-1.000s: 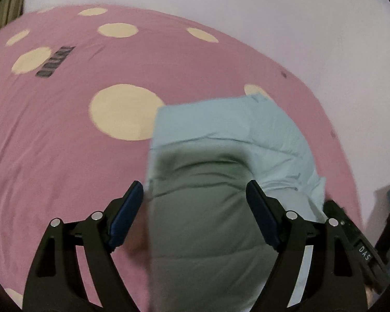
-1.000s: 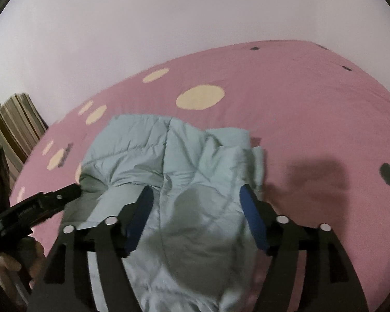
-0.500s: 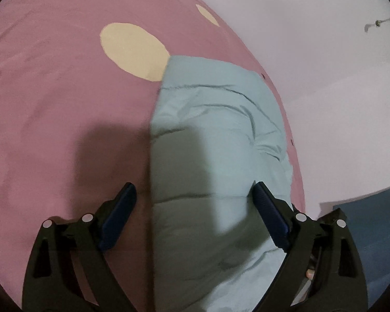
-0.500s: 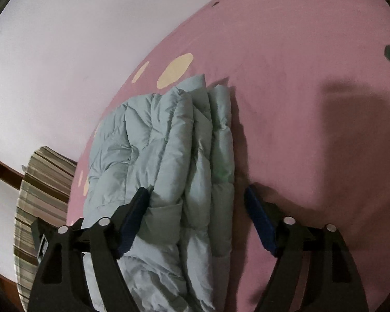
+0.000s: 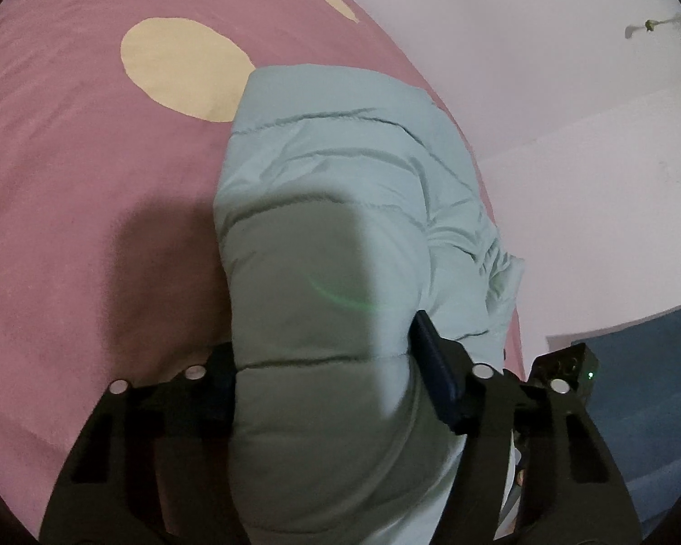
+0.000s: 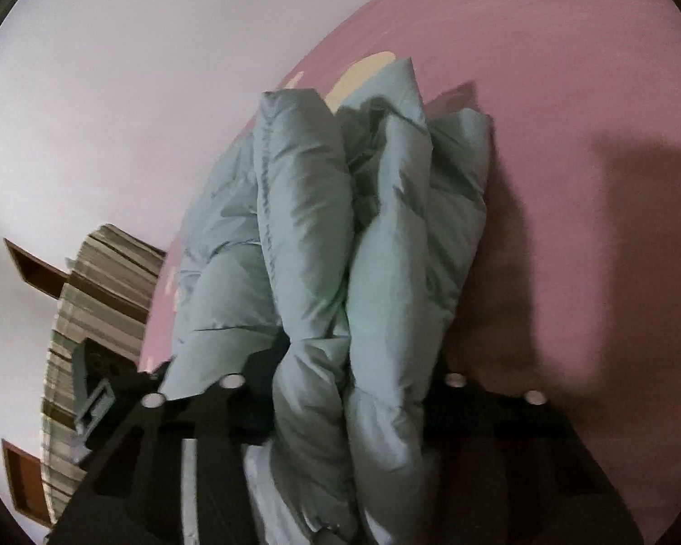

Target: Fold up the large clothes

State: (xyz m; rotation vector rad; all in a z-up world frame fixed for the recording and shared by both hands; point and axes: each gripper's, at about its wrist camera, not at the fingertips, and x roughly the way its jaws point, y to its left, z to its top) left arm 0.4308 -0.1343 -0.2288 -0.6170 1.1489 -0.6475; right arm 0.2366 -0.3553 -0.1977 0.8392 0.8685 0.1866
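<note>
I am clenching the left gripper (image 5: 327, 379) and the right gripper (image 6: 349, 402) on opposite ends of the folded puffy jacket (image 5: 336, 209), lying near the edge of the pink bed (image 5: 91, 181), so the thick layers are not springing open.

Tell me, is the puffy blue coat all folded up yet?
Nearly. The puffy jacket is already bunched into a thick, layered bundle on the pink bedspread. Both the left gripper and the right gripper squeeze it. Left to do: probably set it down neatly and let go.
</note>
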